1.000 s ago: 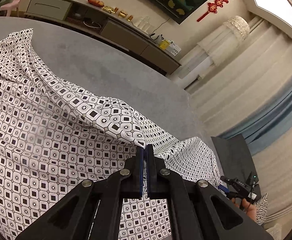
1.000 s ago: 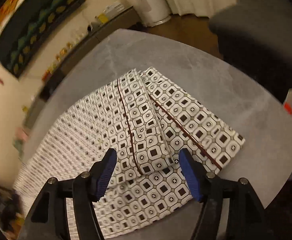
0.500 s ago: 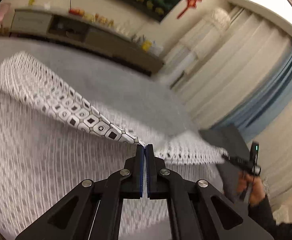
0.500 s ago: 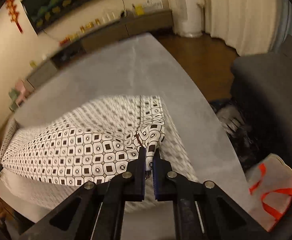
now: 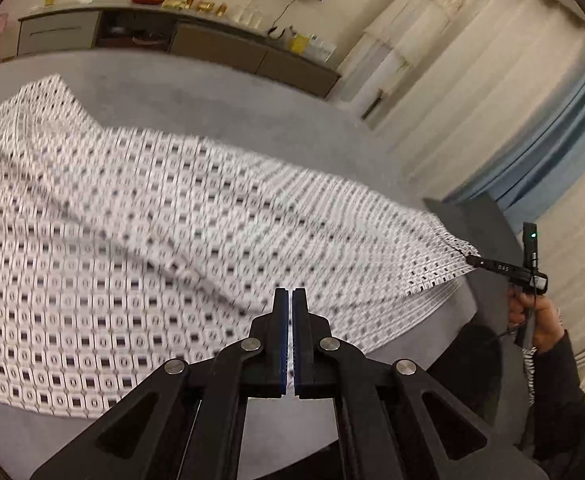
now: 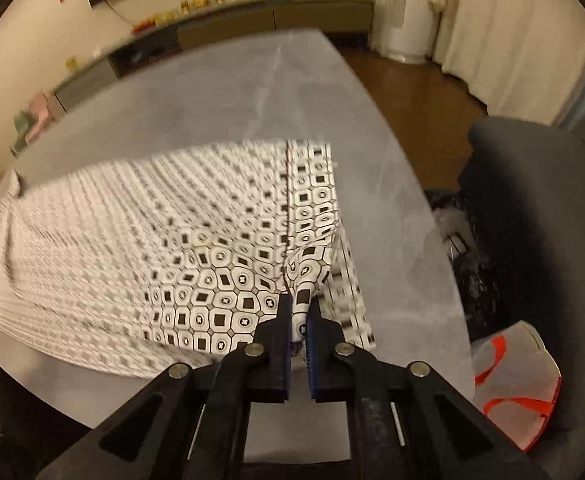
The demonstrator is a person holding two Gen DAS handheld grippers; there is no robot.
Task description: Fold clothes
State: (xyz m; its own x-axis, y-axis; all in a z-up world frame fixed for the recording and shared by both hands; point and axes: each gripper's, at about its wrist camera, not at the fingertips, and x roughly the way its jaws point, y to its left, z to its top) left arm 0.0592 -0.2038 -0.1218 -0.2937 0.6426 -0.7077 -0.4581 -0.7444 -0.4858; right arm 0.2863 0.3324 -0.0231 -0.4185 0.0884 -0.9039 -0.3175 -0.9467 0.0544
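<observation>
A large grey oval counter [image 6: 252, 92] carries the black-and-white geometric-print cloth garment [image 5: 140, 240], now lifted and stretched ahead of both sets of fingers where a second ago the right ones hung open. The right gripper [image 6: 299, 316] has closed on a seamed corner; the left gripper [image 5: 291, 320] stays clamped on the opposite edge. Its long axis runs between the grippers, likely ready for folding over.

One patterned garment [image 6: 196, 248] lies on one grey counter [image 6: 252, 92], two claws grip it, the left claw [image 5: 291, 304] at six o'clock and the right claw [image 6: 299, 320] likewise, and one red-handled bag [image 6: 512, 380] sits at four o'clock.
</observation>
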